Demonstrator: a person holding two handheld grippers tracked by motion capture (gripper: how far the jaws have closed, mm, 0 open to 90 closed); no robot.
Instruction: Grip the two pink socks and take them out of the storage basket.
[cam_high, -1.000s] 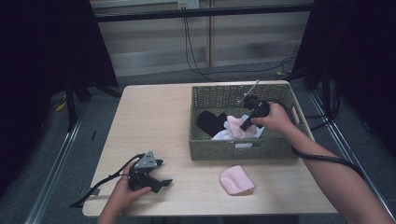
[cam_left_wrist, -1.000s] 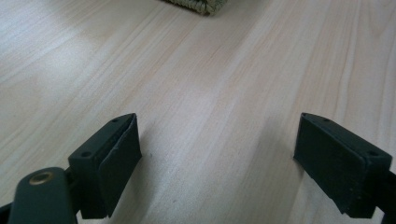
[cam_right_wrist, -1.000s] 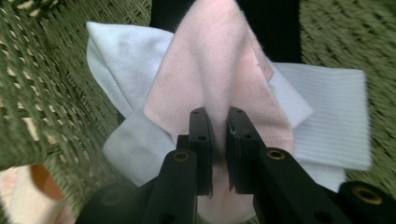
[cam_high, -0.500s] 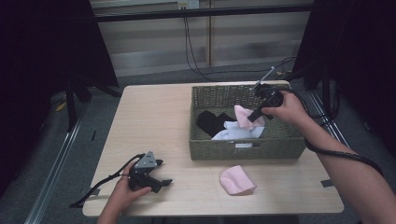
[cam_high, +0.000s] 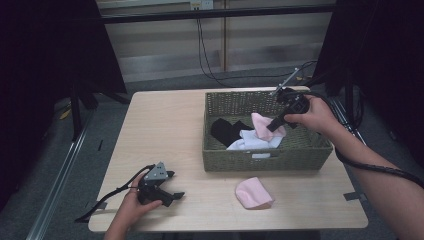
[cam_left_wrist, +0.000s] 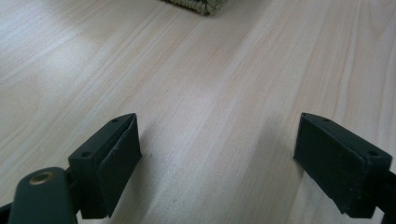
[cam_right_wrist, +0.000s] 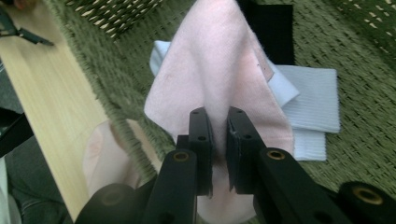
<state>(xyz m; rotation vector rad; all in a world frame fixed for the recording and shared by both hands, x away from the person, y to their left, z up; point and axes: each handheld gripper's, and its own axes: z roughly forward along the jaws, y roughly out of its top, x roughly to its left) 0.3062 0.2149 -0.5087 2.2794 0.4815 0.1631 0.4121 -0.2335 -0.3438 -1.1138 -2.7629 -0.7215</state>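
Right gripper (cam_right_wrist: 218, 140) is clamped on a pink sock (cam_right_wrist: 219, 70), lifting it from the basket (cam_high: 265, 162); next, probably carry toward 6 o'clock beside the other pink sock (cam_high: 253, 192). Left gripper (cam_left_wrist: 233, 163) rests wide open, empty.

High view: fixed above the near edge, facing forward and down over the whole table (cam_high: 165, 125) and basket (cam_high: 265, 160). Left gripper view: very low and close over bare wood, facing toward the basket corner (cam_left_wrist: 198, 4) at far top. Right gripper view: close above the basket interior (cam_right_wrist: 355, 60), looking down; shares basket wall, table strip (cam_right_wrist: 51, 112) and pink cloth (cam_right_wrist: 105, 156) with the high view.
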